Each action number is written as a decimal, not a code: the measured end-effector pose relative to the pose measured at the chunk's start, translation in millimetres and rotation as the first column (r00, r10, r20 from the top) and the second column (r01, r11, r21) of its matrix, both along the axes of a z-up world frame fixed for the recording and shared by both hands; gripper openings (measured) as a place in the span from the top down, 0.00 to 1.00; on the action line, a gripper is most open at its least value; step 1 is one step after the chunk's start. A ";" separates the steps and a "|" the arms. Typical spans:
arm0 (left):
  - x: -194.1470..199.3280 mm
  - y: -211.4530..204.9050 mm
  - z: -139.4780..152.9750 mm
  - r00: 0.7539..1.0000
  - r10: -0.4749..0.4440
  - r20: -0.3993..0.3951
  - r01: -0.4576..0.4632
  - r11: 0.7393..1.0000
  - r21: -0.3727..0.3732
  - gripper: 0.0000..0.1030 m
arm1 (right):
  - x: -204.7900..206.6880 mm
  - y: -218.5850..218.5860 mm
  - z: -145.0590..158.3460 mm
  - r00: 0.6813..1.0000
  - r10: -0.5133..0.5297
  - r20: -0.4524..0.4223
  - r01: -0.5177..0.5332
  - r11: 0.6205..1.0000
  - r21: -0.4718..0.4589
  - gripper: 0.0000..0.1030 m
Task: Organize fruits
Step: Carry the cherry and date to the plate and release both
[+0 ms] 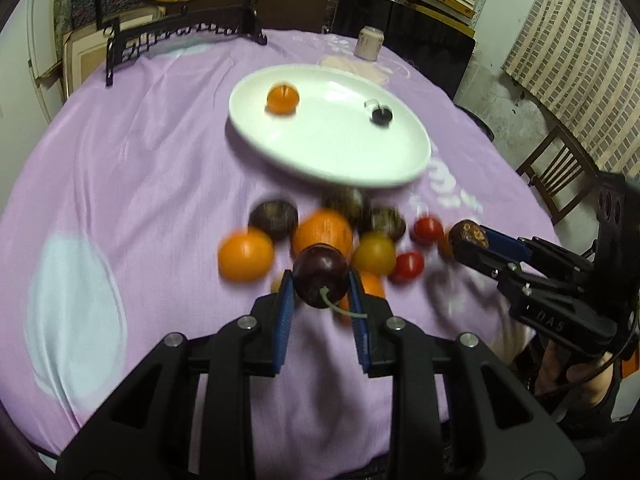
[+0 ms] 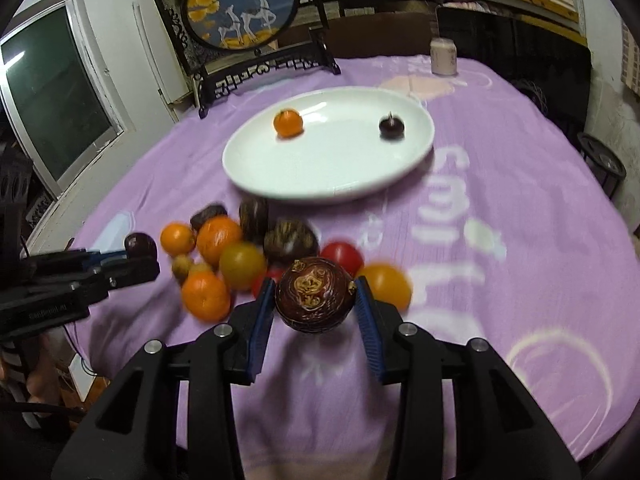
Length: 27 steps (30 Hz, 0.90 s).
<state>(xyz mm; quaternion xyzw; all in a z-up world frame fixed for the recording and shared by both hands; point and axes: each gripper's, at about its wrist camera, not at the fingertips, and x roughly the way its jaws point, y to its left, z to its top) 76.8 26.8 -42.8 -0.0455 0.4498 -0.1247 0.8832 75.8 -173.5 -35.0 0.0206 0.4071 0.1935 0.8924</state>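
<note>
My left gripper (image 1: 320, 280) is shut on a dark red cherry (image 1: 321, 274) with a green stem, held above the fruit pile. My right gripper (image 2: 315, 300) is shut on a brown water chestnut (image 2: 314, 300); it shows at the right of the left wrist view (image 1: 469, 236). The left gripper shows at the left of the right wrist view (image 2: 138, 254). A white plate (image 1: 332, 160) (image 2: 328, 184) holds a small orange (image 1: 283, 99) (image 2: 288, 123) and a dark cherry (image 1: 381, 115) (image 2: 391, 127). A pile of oranges (image 2: 218, 238), tomatoes and chestnuts lies in front of the plate.
The table has a purple cloth (image 1: 160, 160). A black framed round screen (image 2: 240, 8) stands at the far edge, left of a small white jar (image 1: 369, 43) (image 2: 443, 57). A wooden chair (image 1: 560, 172) stands to the right of the table.
</note>
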 end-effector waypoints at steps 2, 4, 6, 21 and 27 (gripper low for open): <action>22.7 -3.9 13.5 1.000 -0.016 0.012 0.016 1.000 0.013 0.74 | 21.2 4.9 12.5 0.999 0.019 0.049 -0.018 1.000 -0.016 0.61; 57.2 -10.5 27.8 1.000 -0.025 0.018 0.024 0.999 0.035 0.74 | 45.6 8.6 20.3 0.998 0.029 0.061 -0.028 0.999 -0.021 0.61; 92.2 -16.7 34.6 0.999 -0.034 -0.003 0.034 0.999 0.031 0.74 | 83.2 14.6 26.3 0.998 0.039 0.052 -0.038 0.999 -0.025 0.61; 278.5 -56.4 -15.8 0.986 0.039 -0.161 -0.026 0.996 0.081 0.74 | 224.6 26.5 -13.6 0.995 0.063 -0.074 -0.070 0.994 -0.088 0.61; 282.4 -50.6 -10.0 0.988 0.077 -0.133 -0.066 0.994 0.084 0.34 | 225.1 31.4 -11.2 0.998 0.048 -0.041 -0.053 0.989 -0.139 0.39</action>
